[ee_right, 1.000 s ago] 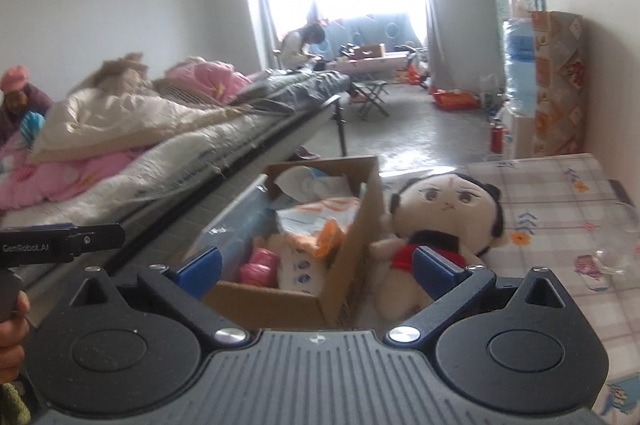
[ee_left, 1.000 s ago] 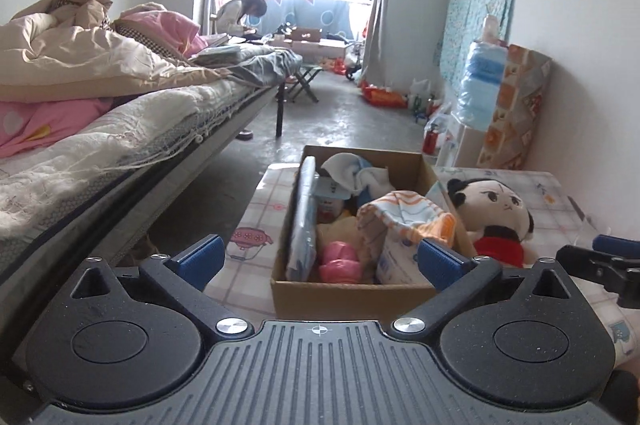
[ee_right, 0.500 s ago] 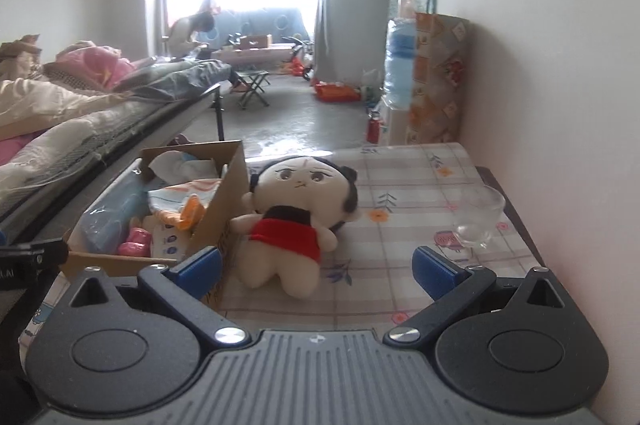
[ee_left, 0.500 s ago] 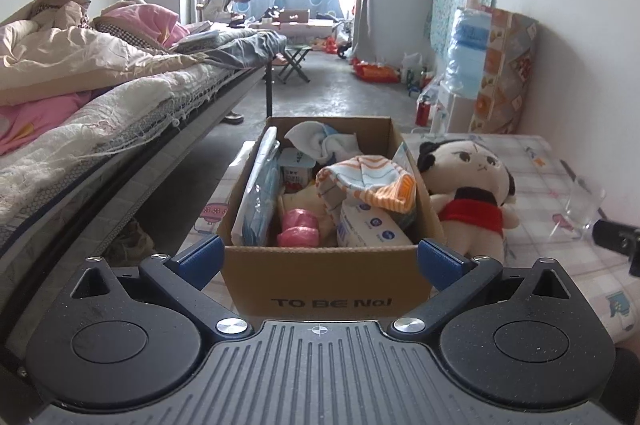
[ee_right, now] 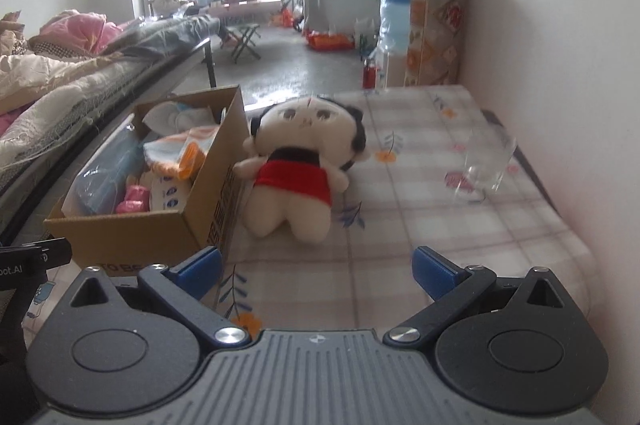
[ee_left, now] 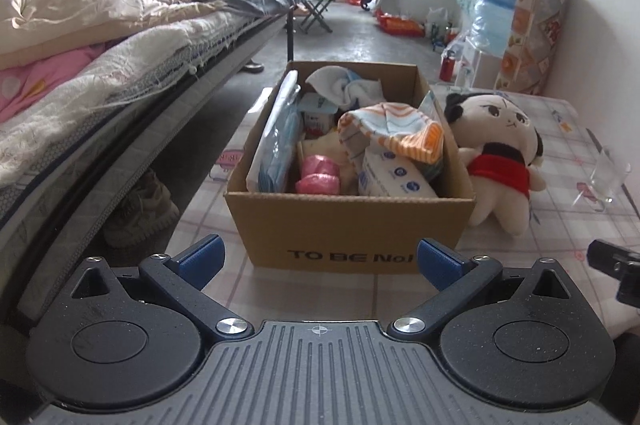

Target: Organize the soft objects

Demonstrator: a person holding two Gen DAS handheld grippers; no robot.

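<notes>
A plush doll [ee_right: 300,165] with black hair and a red top lies on the checked tablecloth [ee_right: 420,225], touching the right side of a cardboard box [ee_left: 352,225]. The doll also shows in the left wrist view [ee_left: 500,153]. The box [ee_right: 132,233] holds soft items: an orange striped cloth [ee_left: 392,129], a white towel [ee_left: 344,85], pink rolls [ee_left: 320,173], tissue packs. My left gripper [ee_left: 320,261] is open and empty, just short of the box's near wall. My right gripper [ee_right: 316,267] is open and empty, short of the doll.
A clear glass [ee_right: 484,165] stands on the table right of the doll, near the wall. A bed with quilts [ee_left: 100,65] runs along the left. A water bottle and a patterned carton [ee_right: 432,21] stand beyond the table's far end.
Both grippers have swung to face the table and dropped closer to it. The left now faces the box head on; the right faces the doll. Both stayed open.
</notes>
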